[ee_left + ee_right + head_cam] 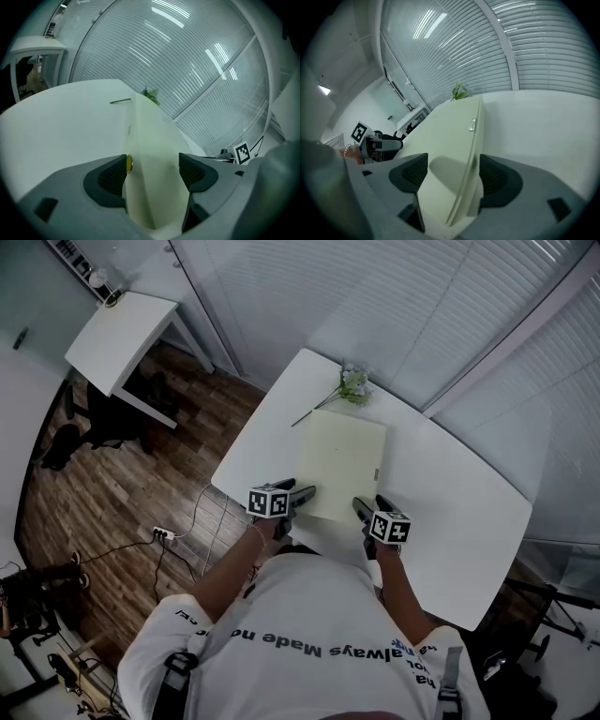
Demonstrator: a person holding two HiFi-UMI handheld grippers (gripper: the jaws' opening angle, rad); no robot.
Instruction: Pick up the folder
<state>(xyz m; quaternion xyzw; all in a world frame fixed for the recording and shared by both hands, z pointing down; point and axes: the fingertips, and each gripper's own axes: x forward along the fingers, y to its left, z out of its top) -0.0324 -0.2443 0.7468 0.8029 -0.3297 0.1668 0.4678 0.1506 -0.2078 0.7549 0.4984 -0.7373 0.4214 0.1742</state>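
- The pale green folder (342,463) lay flat on the white bench (450,512), straight ahead of the person at 12 o'clock. Its long axis ran from about 6 to 12 o'clock, away from the body.
- The left gripper (302,495) sat at the folder's near left corner, at about 7 o'clock of the sheet. Its jaws stood apart with the folder's edge between them, and the pads did not appear to press on it.
- The right gripper (368,505) sat at the near right corner, at about 5 o'clock. It too was spread wide, with the edge that carries the small label lying in the gap and no grip taken.
- Neither hand was the nearer. Both straddled the same near edge, well apart from each other, so a lift would likely turn on both gripping that edge together.
- Count: one folder, two grippers and one bench carrying the work.
- Also in view were one sprig of flowers (352,385), just beyond the folder's far edge at 12 o'clock, and one second table (117,334), standing well apart at 10 o'clock.
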